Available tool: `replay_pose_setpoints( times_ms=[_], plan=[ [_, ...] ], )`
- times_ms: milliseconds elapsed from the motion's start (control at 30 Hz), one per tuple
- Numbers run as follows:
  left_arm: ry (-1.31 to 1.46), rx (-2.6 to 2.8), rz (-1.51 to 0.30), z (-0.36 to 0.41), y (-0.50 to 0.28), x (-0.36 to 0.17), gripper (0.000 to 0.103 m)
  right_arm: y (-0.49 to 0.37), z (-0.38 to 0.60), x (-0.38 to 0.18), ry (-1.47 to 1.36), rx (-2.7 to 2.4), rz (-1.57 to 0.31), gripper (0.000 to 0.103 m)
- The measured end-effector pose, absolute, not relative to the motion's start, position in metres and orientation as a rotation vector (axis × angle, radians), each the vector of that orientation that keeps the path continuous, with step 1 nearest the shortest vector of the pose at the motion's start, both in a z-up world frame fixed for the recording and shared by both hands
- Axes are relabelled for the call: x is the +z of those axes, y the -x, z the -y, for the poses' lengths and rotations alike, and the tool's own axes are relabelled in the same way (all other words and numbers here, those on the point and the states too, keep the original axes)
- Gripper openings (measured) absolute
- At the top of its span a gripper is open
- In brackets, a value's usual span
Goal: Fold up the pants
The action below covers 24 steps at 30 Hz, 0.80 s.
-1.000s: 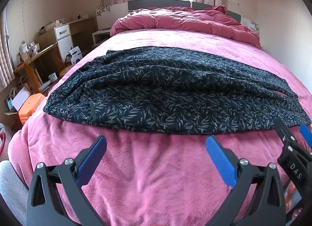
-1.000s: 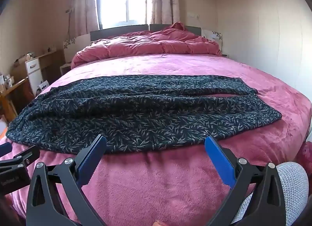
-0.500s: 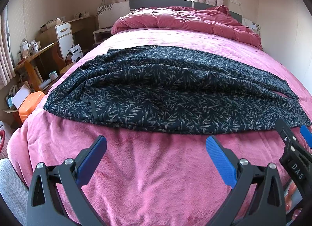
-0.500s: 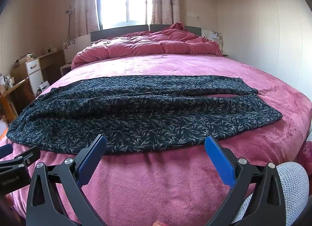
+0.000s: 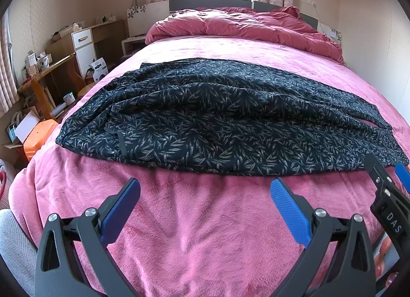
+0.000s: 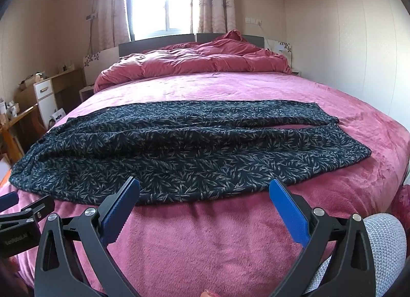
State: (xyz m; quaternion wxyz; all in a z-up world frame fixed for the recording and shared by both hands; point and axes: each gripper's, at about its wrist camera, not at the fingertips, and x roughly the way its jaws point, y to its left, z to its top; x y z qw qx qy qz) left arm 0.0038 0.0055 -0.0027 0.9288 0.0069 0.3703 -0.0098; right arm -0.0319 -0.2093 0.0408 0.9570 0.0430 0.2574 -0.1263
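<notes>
Dark leaf-print pants (image 5: 225, 120) lie spread crosswise on the pink bed (image 5: 205, 233). Left claw (image 5: 205, 210) and right claw (image 6: 205, 207), both wide open and empty, hover just short of the pants' near edge.

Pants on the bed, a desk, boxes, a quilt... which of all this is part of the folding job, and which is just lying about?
Part of the job:
- pants, spread flat across the bed
- left gripper, open, holding nothing
- right gripper, open, holding nothing
- pink blanket, the work surface

Just lying about:
- red quilt
- desk
- orange box
- white drawer unit
</notes>
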Motion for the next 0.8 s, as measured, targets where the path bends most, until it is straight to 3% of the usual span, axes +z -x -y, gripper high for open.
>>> replay_pose_setpoints(
  times_ms=[433, 533, 733, 800],
  plan=[
    [0.054, -0.158, -0.805, -0.024, -0.016, -0.003, 0.101, 0.022, 0.221, 0.049, -0.094, -0.183, -0.528, 0.100],
    [0.151, -0.195, -0.861, -0.042, -0.027, -0.008, 0.101, 0.008, 0.244, 0.052, -0.173, -0.143, -0.624, 0.100],
    [0.232, -0.118, -0.891, -0.082, -0.052, -0.014, 0.101, 0.004, 0.299, 0.070, -0.300, -0.155, -0.625, 0.100],
    [0.263, -0.089, -0.910, -0.098, -0.064, -0.019, 0.094, 0.001, 0.332, 0.075, -0.408, -0.165, -0.646, 0.100]
  ],
)
